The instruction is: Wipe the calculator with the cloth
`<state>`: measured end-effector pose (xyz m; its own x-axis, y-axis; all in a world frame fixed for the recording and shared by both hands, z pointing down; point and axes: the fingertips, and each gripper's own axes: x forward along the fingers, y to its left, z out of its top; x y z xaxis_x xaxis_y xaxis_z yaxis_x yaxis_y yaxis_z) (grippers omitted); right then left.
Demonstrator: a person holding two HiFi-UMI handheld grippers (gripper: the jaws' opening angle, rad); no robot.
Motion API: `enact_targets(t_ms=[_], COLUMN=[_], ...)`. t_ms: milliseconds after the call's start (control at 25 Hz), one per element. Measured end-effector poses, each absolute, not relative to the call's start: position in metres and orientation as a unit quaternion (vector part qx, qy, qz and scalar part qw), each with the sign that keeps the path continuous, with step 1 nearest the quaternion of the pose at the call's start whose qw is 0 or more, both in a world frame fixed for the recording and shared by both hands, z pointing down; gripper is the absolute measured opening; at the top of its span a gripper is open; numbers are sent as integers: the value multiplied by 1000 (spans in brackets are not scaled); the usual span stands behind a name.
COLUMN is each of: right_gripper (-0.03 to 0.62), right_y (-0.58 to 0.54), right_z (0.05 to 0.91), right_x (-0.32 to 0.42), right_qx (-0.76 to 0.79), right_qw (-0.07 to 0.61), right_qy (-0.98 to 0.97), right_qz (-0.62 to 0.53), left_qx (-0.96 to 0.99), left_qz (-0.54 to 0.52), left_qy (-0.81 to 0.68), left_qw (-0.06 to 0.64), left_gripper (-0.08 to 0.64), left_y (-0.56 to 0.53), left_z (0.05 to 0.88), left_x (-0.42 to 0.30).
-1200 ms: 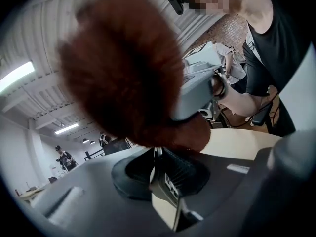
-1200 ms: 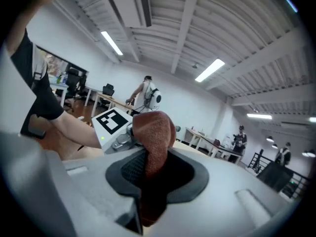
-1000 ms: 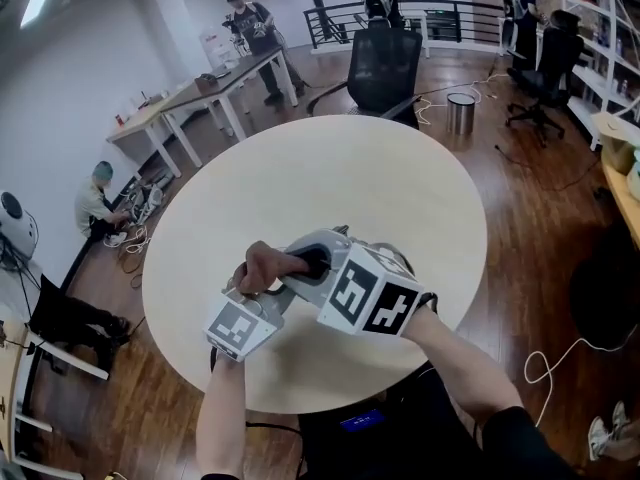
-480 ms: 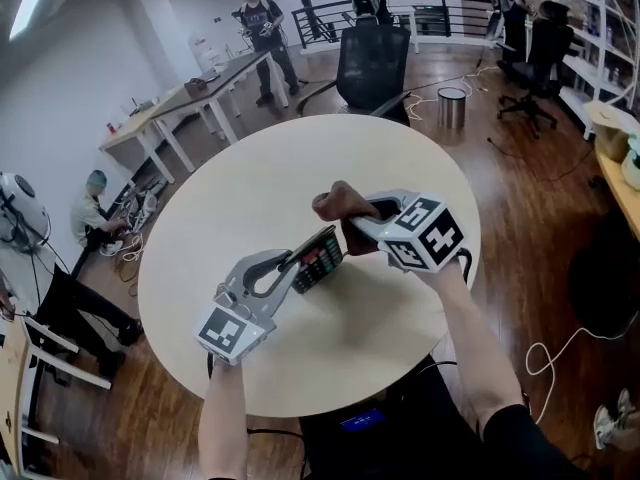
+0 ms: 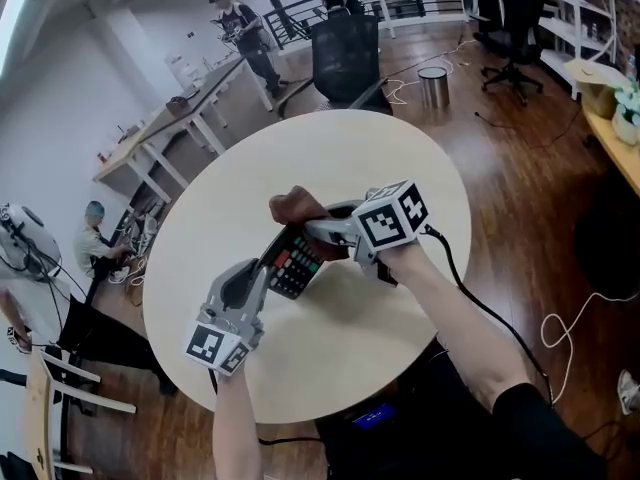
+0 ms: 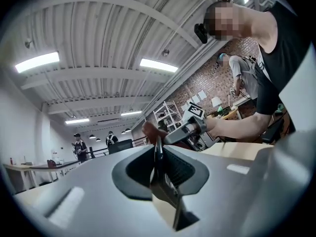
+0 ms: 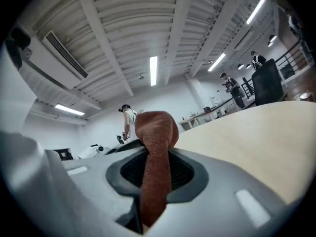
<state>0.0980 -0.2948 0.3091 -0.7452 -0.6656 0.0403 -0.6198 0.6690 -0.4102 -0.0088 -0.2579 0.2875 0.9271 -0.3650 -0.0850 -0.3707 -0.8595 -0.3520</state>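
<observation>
1 cloth [image 5: 293, 208], earlier beside calculator [image 5: 291, 264], now at its end

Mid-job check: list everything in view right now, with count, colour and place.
calculator: one, black with coloured keys, over the table
cloth: one, brown, at the calculator's far end
table: one, round, pale wood, under both grippers
chair: one, black, behind the table
bin: one, silver, on the floor right of the chair
desk: one, long, pale, far left
people: at least three, background
left gripper: one, grey, jaws shut on calculator
right gripper: one, grey, jaws shut on cloth
</observation>
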Motion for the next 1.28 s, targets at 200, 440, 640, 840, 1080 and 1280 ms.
enact_targets(t_ms=[200, 440, 640, 840, 1080, 1280], right_gripper=[84, 84, 84, 84, 84, 84], right_y=[-294, -296, -287, -264, -232, -199], right_z=[356, 357, 273, 233, 243, 268], right_x=[96, 103, 100, 75, 67, 82], right_qx=[-355, -372, -349, -260, -159, -98], right_qw=[-26, -40, 45, 55, 60, 38], right_qy=[907, 905, 934, 963, 985, 994], right_qz=[-224, -204, -54, 41, 6, -3], left_qx=[-971, -975, -971, -935, -895, -891], left_qz=[51, 84, 185, 291, 333, 331], left_qy=[200, 195, 144, 40, 23, 25], left_qw=[124, 64, -46, -200, -294, -311], left_gripper=[54, 52, 52, 52, 52, 52], left_y=[-269, -276, -279, -272, -278, -280], left_z=[290, 291, 274, 265, 270, 275], left_x=[-21, -35, -51, -49, -45, -48])
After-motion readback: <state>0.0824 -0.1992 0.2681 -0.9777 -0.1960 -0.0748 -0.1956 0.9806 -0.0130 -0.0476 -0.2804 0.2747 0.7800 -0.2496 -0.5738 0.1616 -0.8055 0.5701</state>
